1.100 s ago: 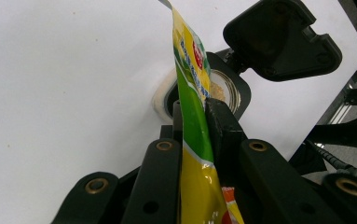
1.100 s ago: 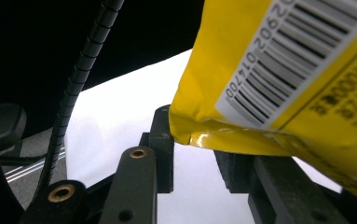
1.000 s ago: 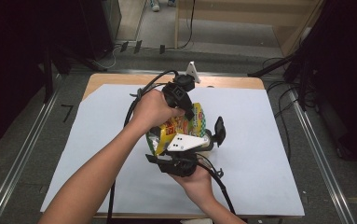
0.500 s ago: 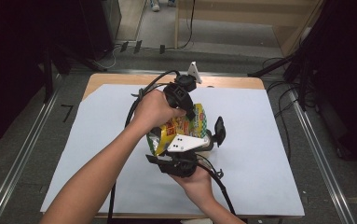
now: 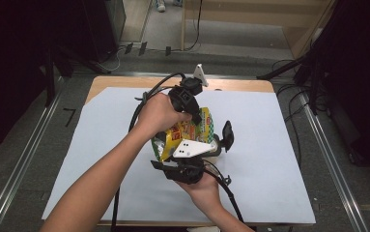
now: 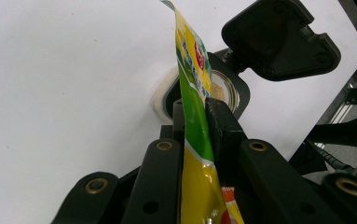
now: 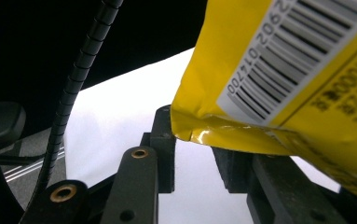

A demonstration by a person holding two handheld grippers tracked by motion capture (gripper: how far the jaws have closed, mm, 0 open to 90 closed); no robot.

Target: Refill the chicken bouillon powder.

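A yellow-green snack bag (image 5: 192,130) hangs upright over the middle of the white sheet, and my left gripper (image 5: 198,117) comes down from above, shut on its top edge. In the left gripper view the bag (image 6: 195,93) is pinched flat between the black jaws of the left gripper (image 6: 197,109). Below it stands a small jar (image 6: 223,91) of tan grains with its black flip lid (image 6: 278,39) open. In the high view the jar (image 5: 217,146) sits just right of my right gripper (image 5: 194,145). The right gripper (image 7: 195,154) has its jaws apart, and the bag's barcode corner (image 7: 278,70) hangs over them.
A white sheet (image 5: 279,159) covers most of the wooden table (image 5: 240,84). Black cables trail from both grippers, and one (image 7: 80,74) runs past my right jaws. Metal rails (image 5: 23,159) and dark stands flank the table.
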